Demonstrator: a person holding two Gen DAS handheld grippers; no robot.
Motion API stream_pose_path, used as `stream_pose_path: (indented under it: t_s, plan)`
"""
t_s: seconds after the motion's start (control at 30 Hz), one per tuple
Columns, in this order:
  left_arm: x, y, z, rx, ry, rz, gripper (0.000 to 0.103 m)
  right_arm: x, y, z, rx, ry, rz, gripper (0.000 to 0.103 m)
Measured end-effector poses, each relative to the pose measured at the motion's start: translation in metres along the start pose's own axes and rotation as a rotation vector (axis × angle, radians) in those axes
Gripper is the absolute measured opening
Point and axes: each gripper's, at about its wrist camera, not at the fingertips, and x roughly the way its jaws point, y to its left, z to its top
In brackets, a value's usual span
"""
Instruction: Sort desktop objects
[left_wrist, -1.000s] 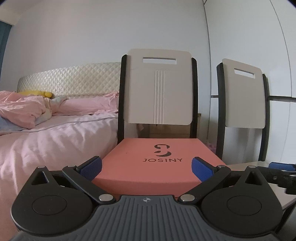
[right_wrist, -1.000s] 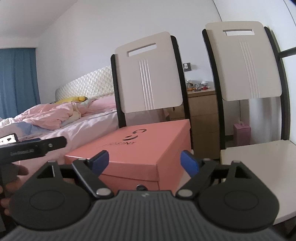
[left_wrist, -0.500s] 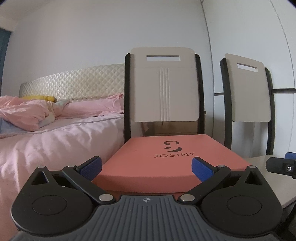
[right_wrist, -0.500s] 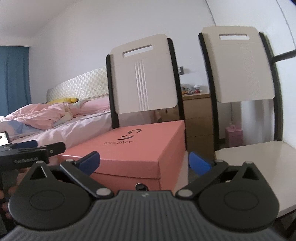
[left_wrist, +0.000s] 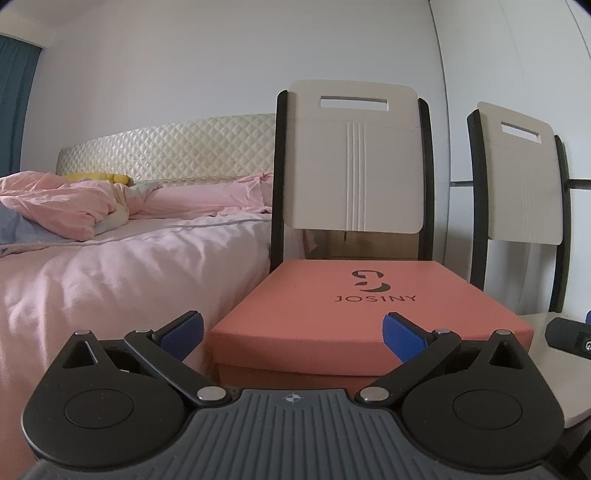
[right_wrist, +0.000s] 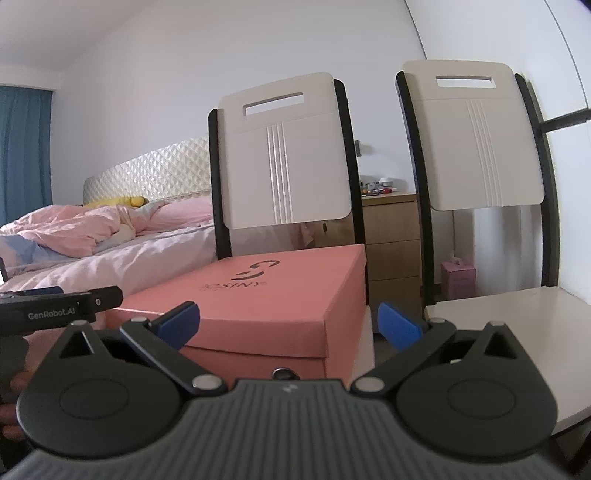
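The pink shoebox (left_wrist: 369, 310) fills the left chair's seat (right_wrist: 364, 332), reaching its front edge. Both the left gripper (left_wrist: 293, 332) and right gripper (right_wrist: 288, 323) gape empty; a one-sided push could tip it off.

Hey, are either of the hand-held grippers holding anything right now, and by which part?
Nothing is held. The left hand-held gripper and right hand-held gripper are both open, facing the pink shoe box without touching it.

Both wrist views low, box-facing (left_wrist: 369, 314).
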Motion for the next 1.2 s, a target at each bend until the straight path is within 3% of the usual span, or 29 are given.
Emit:
stream_pose_path:
  t_s: [0.53,1.2]
  plan:
    - [0.0011,-0.004,-0.0057,0.026,0.009,0.034,0.103,0.0015,-0.0021,-0.0012,0.019,0.04,-0.089,0.103]
    - [0.0012,-0.0089,-0.0078,0.052,0.013,0.038,0.103,-0.0038,-0.0008,-0.0022,-0.021,0.047,-0.133,0.103]
